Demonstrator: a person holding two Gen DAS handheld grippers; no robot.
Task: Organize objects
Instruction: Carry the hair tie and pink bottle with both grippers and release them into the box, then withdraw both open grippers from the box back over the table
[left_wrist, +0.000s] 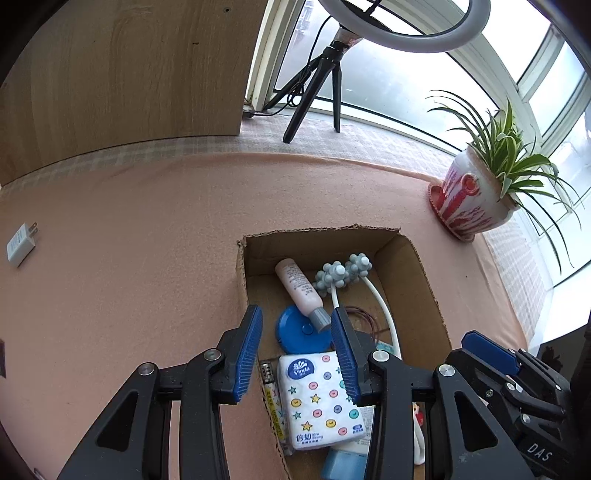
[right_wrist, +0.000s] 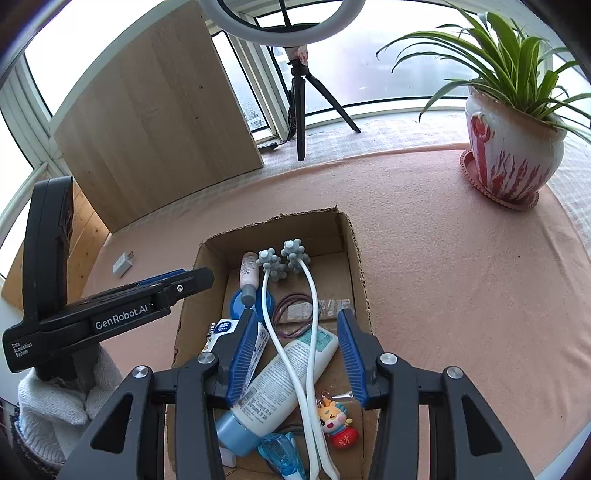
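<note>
A: Your left gripper and right gripper hang part-open, empty, over the brown cardboard box.

B: Beyond, the small white plug adapter lies on the pink cloth; lift clear first.

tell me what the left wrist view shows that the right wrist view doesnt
Only the left wrist view: the whole tissue pack with its star and button print, and a lighter beside it.

Only the right wrist view: the cartoon keychain, the full white lotion tube, and a white-gloved hand holding the left tool.

Both: the cardboard box, pink bottle, spiky massager, charger plug outside the box, and potted plant.
</note>
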